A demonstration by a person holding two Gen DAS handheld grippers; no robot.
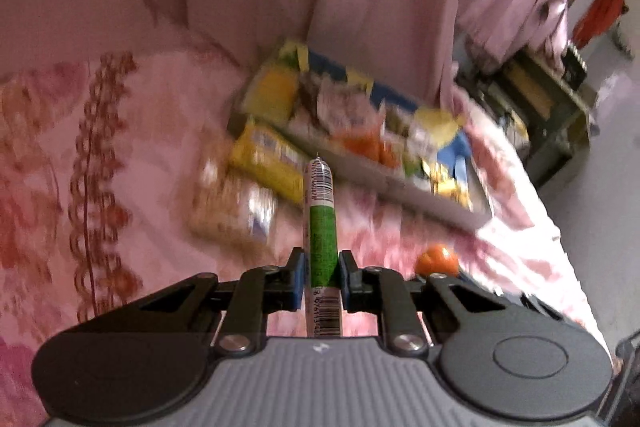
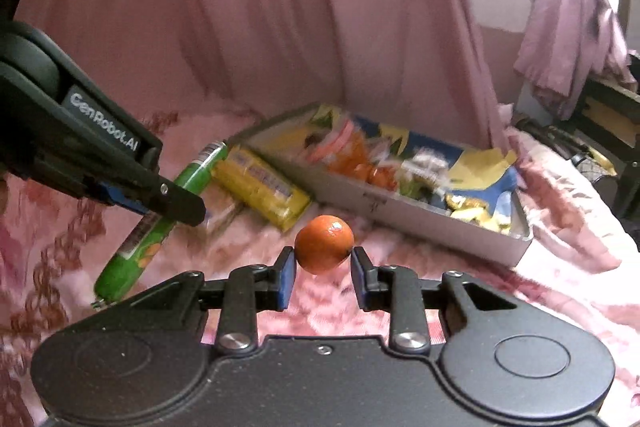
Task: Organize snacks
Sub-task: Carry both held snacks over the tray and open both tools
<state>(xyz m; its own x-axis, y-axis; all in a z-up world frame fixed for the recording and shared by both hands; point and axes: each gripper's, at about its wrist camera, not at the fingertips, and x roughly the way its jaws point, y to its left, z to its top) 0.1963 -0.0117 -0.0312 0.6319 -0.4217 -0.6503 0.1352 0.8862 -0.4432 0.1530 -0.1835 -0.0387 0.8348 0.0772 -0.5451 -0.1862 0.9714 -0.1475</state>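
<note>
- Here, the left tool (image 1: 320, 267) is clamped on a green sausage stick (image 1: 321, 227), its blue pads pressed against both sides, the stick pointing forward and lifted above the bed.
- The right tool (image 2: 323, 259) grips a small orange tangerine (image 2: 325, 243) between its blue pads, also raised off the bed.
- Both are held over a pink floral bedspread (image 2: 560, 251).
- Just ahead lies a shallow grey tray (image 2: 440, 223) crowded with mixed snack packets, blurred.
- Beside the tray's near edge rests a yellow wafer packet (image 2: 262, 187); next to it, in the left view, lies a clear pack of biscuits (image 1: 232, 207).
- Pink curtains (image 2: 260, 7) hang behind.
</note>
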